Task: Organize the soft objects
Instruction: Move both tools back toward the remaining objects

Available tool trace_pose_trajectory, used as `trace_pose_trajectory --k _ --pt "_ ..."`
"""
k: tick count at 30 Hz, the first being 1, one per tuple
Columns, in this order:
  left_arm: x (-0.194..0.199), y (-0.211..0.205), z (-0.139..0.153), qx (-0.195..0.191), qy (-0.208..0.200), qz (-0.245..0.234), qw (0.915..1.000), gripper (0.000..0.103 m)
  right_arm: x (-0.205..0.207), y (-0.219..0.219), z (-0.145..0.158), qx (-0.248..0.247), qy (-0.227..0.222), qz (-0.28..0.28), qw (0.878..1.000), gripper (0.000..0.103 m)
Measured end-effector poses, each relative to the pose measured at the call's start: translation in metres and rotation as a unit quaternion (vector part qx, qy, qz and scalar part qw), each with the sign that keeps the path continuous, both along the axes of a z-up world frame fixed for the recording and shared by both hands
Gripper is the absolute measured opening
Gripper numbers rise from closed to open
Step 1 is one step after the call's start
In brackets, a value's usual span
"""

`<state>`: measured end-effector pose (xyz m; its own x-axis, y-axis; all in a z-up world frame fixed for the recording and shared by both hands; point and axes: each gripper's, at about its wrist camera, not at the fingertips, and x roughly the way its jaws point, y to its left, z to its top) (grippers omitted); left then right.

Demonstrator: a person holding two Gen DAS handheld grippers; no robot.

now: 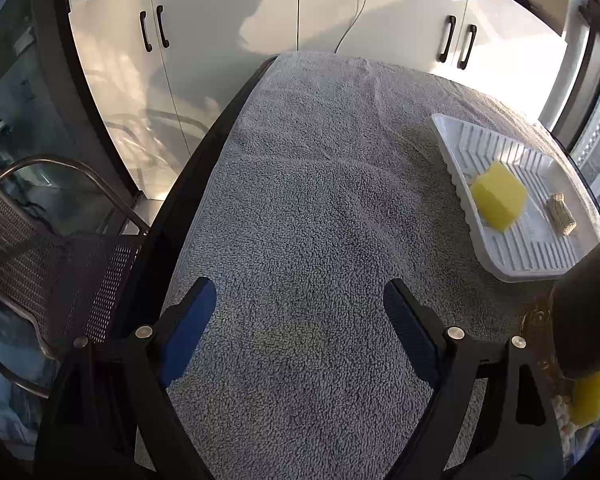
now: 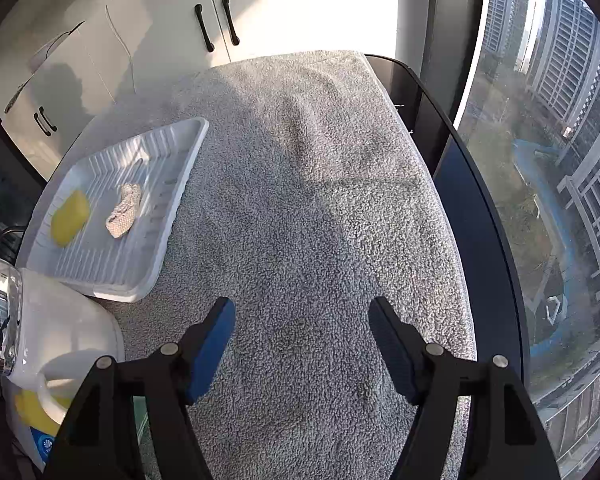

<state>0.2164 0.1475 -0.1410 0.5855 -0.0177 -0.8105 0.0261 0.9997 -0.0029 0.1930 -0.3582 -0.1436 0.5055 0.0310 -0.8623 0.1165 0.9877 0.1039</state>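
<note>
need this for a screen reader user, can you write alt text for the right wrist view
A white tray on a grey towel holds a yellow sponge and a small knitted cloth, left of the open, empty right gripper. A white jug stands at lower left; a window at right shows tall buildings.

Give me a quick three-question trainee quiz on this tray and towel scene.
1. True or false: both the left gripper and the right gripper are open and empty.
2. Which two soft items lie in the white tray?
3. Multiple choice: the tray rests on A) bare glass, B) the grey towel, C) a chair.

Key: 1 true. 2 the yellow sponge and the beige knitted cloth. 3 B.
</note>
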Motion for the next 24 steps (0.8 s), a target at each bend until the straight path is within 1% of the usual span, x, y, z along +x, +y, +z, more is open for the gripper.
trace_pose_trajectory --k 1,4,6,8,10,13,16,18,22,24 --pt "-0.008 0.0 -0.003 0.006 0.002 0.001 1.0 0.086 -0.011 0.003 0.0 -0.011 -0.004 0.001 1.0 0.081" --pt "-0.036 0.002 -0.009 0.019 0.009 -0.002 0.9998 0.086 -0.044 0.01 0.0 -0.038 -0.009 0.003 0.999 0.082" --pt "-0.054 -0.002 -0.011 0.035 0.009 -0.005 0.9993 0.086 -0.066 0.014 0.0 -0.048 -0.01 0.003 0.999 0.083" --pt "-0.074 -0.007 -0.011 0.053 0.006 -0.015 0.9985 0.086 -0.086 0.019 0.0 -0.055 -0.013 0.007 0.998 0.088" --pt "-0.092 -0.014 -0.009 0.061 0.004 -0.026 0.9978 0.086 -0.105 0.024 0.002 -0.059 -0.016 0.008 0.998 0.088" --pt "-0.118 -0.029 -0.002 0.053 0.001 -0.045 0.9976 0.086 -0.13 0.034 0.004 -0.049 -0.021 0.011 0.998 0.089" --pt "-0.139 -0.043 0.001 0.059 0.007 -0.069 0.9959 0.086 -0.152 0.047 0.004 -0.039 -0.02 0.017 0.999 0.089" --pt "-0.152 -0.051 0.003 0.063 0.007 -0.08 0.9948 0.086 -0.168 0.058 0.005 -0.039 -0.027 0.024 0.999 0.089" --pt "-0.174 -0.065 0.008 0.046 0.007 -0.101 0.9938 0.086 -0.19 0.077 0.003 -0.051 -0.028 0.038 0.998 0.089" --pt "-0.186 -0.071 0.009 0.045 0.004 -0.113 0.9926 0.086 -0.196 0.084 0.0 -0.049 -0.023 0.044 0.998 0.089"
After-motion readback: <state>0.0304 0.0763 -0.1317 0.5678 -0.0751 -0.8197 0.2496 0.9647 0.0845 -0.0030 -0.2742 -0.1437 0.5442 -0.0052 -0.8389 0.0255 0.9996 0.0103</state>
